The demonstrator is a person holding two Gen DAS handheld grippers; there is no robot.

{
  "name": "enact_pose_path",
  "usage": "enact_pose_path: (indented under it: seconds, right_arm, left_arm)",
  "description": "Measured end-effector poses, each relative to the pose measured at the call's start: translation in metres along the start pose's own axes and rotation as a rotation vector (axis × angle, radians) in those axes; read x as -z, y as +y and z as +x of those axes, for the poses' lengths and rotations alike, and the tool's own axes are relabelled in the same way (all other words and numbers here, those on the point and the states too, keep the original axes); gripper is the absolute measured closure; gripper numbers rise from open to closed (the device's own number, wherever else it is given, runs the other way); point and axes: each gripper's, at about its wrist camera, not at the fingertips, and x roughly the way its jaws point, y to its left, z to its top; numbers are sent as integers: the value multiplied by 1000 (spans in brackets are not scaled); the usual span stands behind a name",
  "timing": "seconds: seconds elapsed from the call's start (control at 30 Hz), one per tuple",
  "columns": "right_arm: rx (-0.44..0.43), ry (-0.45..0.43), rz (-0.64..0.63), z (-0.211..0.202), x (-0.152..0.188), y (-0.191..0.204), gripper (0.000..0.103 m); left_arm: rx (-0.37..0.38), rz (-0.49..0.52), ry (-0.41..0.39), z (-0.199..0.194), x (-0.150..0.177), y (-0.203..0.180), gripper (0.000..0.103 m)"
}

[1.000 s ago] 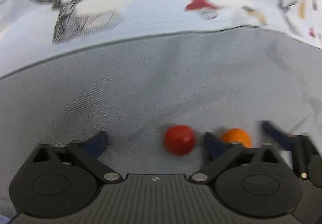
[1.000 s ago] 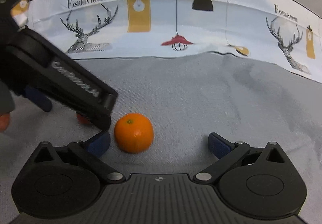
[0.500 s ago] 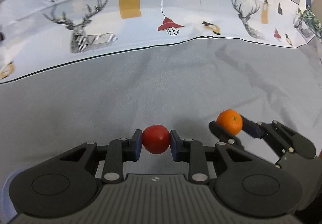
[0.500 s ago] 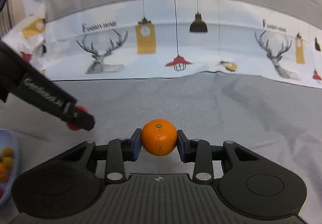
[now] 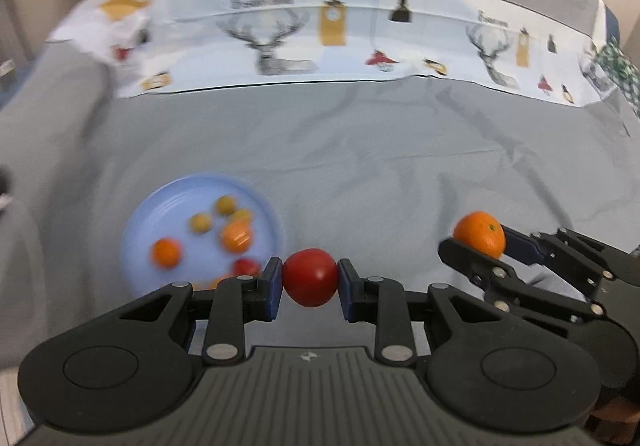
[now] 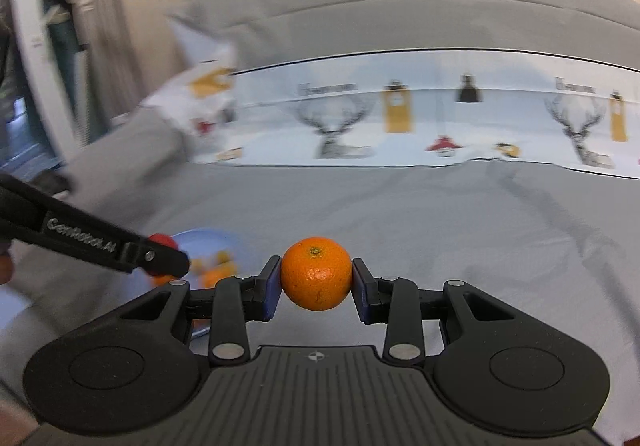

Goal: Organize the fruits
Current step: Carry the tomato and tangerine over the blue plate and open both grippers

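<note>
My left gripper (image 5: 310,278) is shut on a small red tomato (image 5: 310,277), held above the grey sheet. A pale blue plate (image 5: 152,213) lies just left of it, blurred, holding several small orange, yellow and red fruits. My right gripper (image 6: 316,280) is shut on an orange mandarin (image 6: 316,274). In the left wrist view that mandarin (image 5: 479,234) shows at the right between the right gripper's fingers (image 5: 520,244). In the right wrist view the left gripper's black arm (image 6: 92,242) crosses at the left, with the red tomato (image 6: 164,240) at its tip over the blue plate (image 6: 216,242).
A grey bed sheet (image 5: 380,149) covers the whole surface. A white band printed with deer and lamps (image 5: 340,37) runs along the back, with a grey headboard (image 6: 400,5) behind it. A white door frame and curtains (image 6: 44,45) stand at the far left.
Both grippers closed on their fruits, the tomato and the mandarin, then lifted them off the sheet and moved left. The blue plate with fruit has come into view.
</note>
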Motion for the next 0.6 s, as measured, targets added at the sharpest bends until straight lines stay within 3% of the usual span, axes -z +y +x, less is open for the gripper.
enact_pose_path:
  seconds: [0.27,0.4,0.6]
  right_arm:
    - [-144,26,-155,-44,26,87,65]
    - [-163,21,-253,-58,35,116,65]
    - [-148,-8,-287,-74,36,129,65]
  left_arm:
    - [-68,-78,-47,-56,67,45,71]
    - [-66,-89,-81,-72,88,51,71]
    - [-47,-99,-128,-88,97,53,71]
